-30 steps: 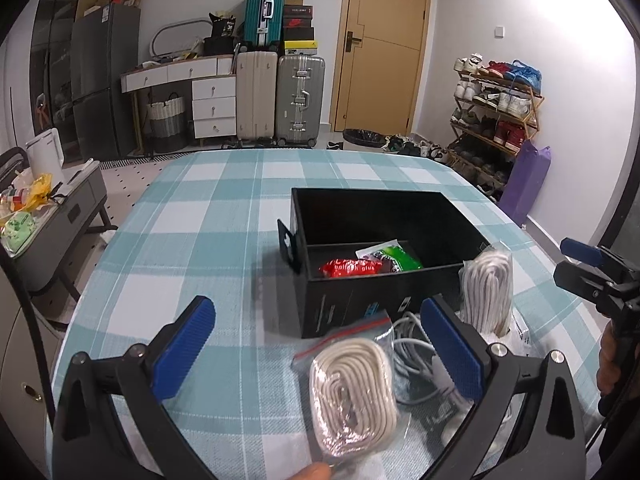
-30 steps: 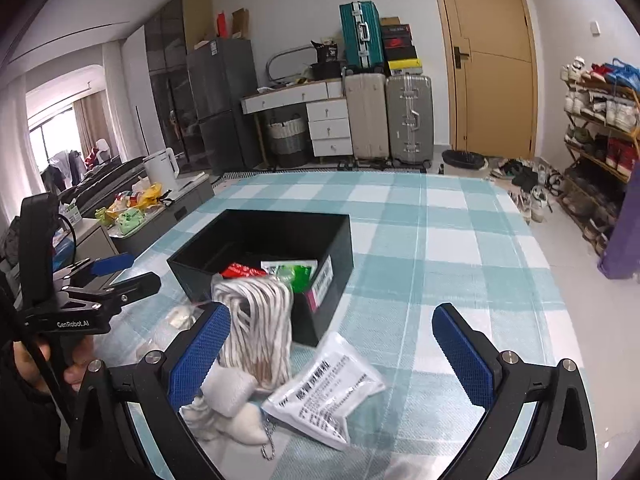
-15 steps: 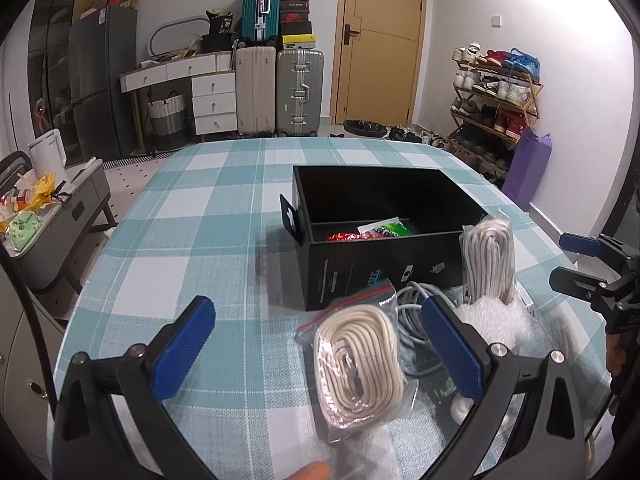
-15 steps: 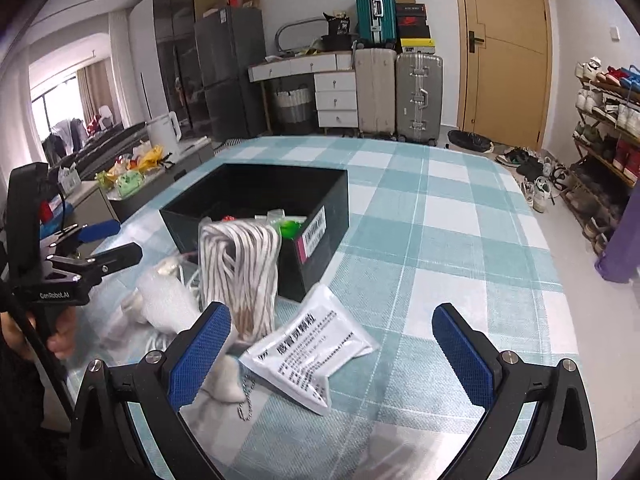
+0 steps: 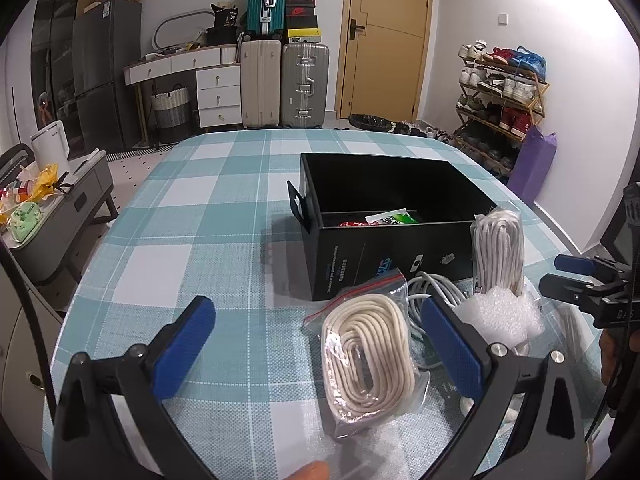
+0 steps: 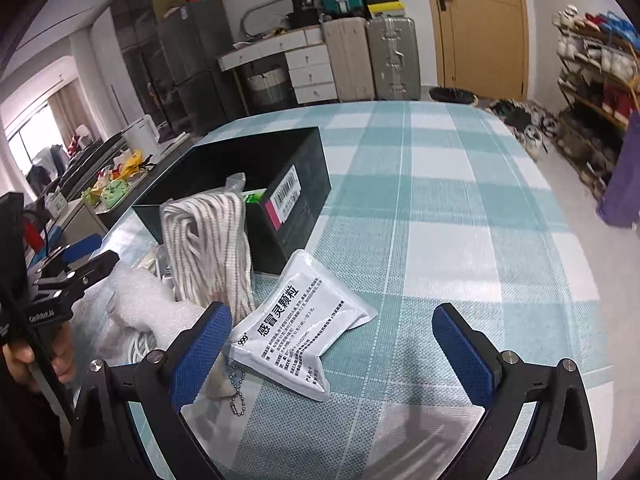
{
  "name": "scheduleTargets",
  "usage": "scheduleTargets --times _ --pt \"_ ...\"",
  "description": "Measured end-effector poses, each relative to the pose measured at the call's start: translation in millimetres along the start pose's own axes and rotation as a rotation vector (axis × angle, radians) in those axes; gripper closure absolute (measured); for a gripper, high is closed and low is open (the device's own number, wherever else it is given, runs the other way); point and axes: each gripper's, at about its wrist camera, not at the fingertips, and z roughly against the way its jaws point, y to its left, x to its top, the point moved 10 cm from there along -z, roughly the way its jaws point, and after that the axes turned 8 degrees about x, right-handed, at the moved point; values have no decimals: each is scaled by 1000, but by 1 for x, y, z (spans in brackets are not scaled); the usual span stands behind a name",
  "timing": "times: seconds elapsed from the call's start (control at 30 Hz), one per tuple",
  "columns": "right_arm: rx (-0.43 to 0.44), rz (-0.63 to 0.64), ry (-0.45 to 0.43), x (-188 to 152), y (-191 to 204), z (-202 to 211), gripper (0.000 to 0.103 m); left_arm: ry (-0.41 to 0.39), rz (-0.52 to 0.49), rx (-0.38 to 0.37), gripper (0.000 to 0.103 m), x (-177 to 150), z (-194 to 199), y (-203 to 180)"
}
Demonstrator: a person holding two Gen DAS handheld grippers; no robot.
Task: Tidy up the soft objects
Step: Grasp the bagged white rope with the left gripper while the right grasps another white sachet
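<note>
the left gripper [image 5: 318, 338] hangs over the checked tablecloth [image 5: 192, 216] with its blue-padded fingers [image 5: 184, 342] spread wide and nothing between them. a bagged coil of cream rope [image 5: 368, 356] lies flat on the cloth between the two fingers, closer to the right one, its zip bag's red strip pointing away from the camera. beyond the fingertips sits the black box [image 5: 390, 240], open on top, with a red packet and a green-and-white packet showing inside. just past the right finger are a loose white cable [image 5: 434, 288], a wad of bubble wrap [image 5: 500, 312], and a second rope bundle [image 5: 498, 250] standing upright against the box's near wall. the right gripper [image 6: 330, 344] is likewise spread wide and empty. a white medicine sachet [image 6: 302, 326] lies on the cloth between its fingers, nearer the left one, with a small ball chain [image 6: 236, 388] beside that finger. ahead of the left finger, the upright rope bundle [image 6: 210, 248] leans on the black box [image 6: 296, 184], and bubble wrap [image 6: 140, 304] sits to that finger's left.
</note>
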Motion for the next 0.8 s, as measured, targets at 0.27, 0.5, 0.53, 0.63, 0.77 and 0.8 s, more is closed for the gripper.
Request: scheduleTargets --times 0.27,0.5,0.53,0.63,0.77,0.8 --pt "17 -35 24 -2 2 -12 1 2 2 0 0 -1 0 0" --pt "52 -68 52 -8 1 -19 15 29 0 0 0 -6 -7 1" --pt "58 -74 56 -9 1 -21 16 36 -2 1 0 -8 -9 0" --pt "74 -87 72 -13 2 -25 25 50 -7 1 0 -10 -12 0" --pt "63 -69 76 -14 4 -25 34 56 -11 -1 0 -12 -13 -2" --pt "55 -59 78 -15 4 -26 37 57 -11 -2 0 -12 -13 -2"
